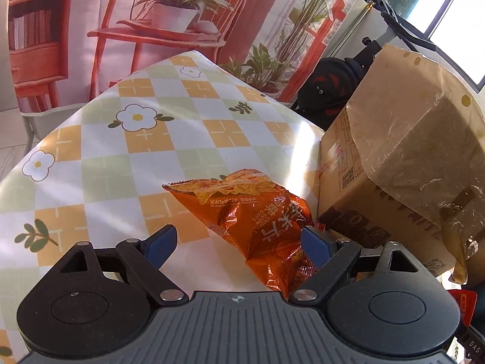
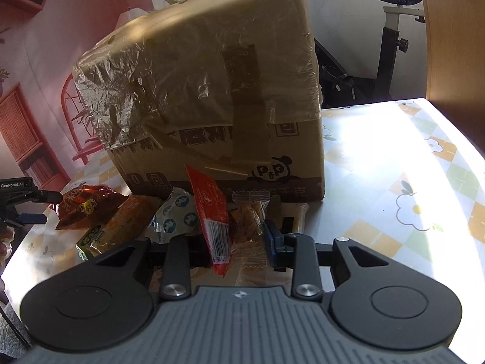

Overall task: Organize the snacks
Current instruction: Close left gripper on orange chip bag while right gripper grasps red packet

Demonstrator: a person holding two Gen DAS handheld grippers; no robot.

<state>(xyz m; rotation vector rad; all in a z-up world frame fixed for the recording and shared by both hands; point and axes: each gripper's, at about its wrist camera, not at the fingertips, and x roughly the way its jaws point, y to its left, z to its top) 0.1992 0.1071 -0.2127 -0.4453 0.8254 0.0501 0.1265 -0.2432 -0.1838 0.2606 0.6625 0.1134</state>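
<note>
An orange corn-chip bag (image 1: 257, 212) lies on the checked tablecloth, its near end between the fingers of my left gripper (image 1: 236, 242), which is open around it. A taped cardboard box (image 1: 394, 163) stands to the right. In the right wrist view my right gripper (image 2: 239, 236) is shut on a red sachet (image 2: 212, 212) that stands upright between the fingers, in front of the box (image 2: 212, 91). Beside it lie a clear-wrapped snack (image 2: 251, 215), a blue-and-white packet (image 2: 175, 212), a yellow-orange pack (image 2: 118, 227) and a dark orange bag (image 2: 88, 203). The left gripper (image 2: 30, 209) shows at the far left.
The table (image 1: 121, 151) has a flowered checked cloth and drops off at its far corner. An exercise bike (image 2: 391, 45) and a printed backdrop (image 1: 151, 15) stand behind. A wooden panel (image 2: 454, 30) rises at the right.
</note>
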